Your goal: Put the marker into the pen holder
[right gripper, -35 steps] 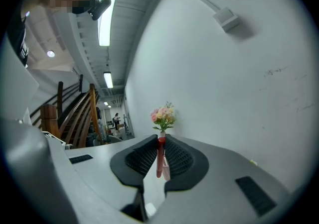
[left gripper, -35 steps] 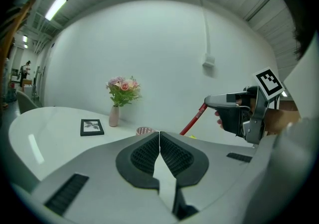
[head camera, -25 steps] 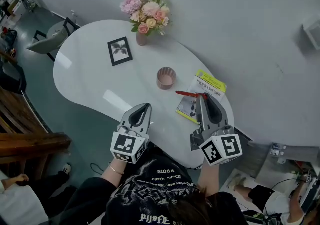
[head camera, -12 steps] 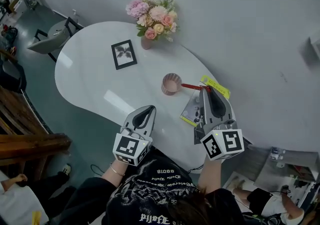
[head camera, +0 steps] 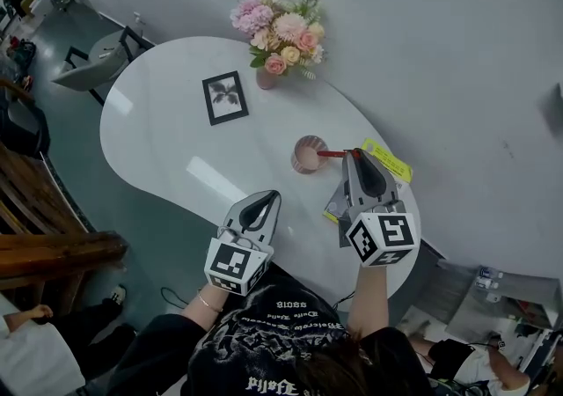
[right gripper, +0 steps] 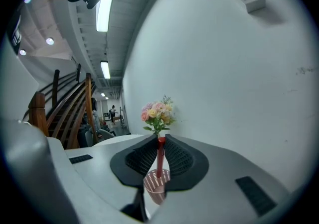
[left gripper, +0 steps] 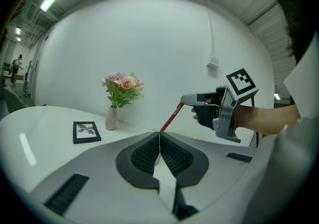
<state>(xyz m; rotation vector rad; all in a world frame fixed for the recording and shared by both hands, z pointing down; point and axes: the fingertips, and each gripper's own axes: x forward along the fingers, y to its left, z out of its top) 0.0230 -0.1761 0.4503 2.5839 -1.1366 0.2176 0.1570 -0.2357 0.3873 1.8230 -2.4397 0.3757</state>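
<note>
The pink perforated pen holder (head camera: pixel 306 157) stands on the white table (head camera: pixel 167 139). My right gripper (head camera: pixel 355 155) is shut on the red marker (head camera: pixel 332 154), just right of the holder, and the marker's free end reaches the holder's rim. In the right gripper view the red marker (right gripper: pixel 161 161) stands between the jaws of my right gripper (right gripper: pixel 160 141) and points down at the mouth of the pen holder (right gripper: pixel 155 185). My left gripper (head camera: pixel 266 199) hovers at the table's near edge, shut and empty. In the left gripper view the marker (left gripper: pixel 171 117) slants down from the right gripper (left gripper: pixel 192 100).
A vase of pink flowers (head camera: pixel 280 32) stands at the table's far edge, and a black picture frame (head camera: pixel 225 97) lies left of it. A booklet with a yellow strip (head camera: pixel 388 162) lies under my right gripper. The wall is close behind the table.
My right gripper has carried the marker left, from above the booklet to the pen holder's rim. The left gripper has hardly moved.
</note>
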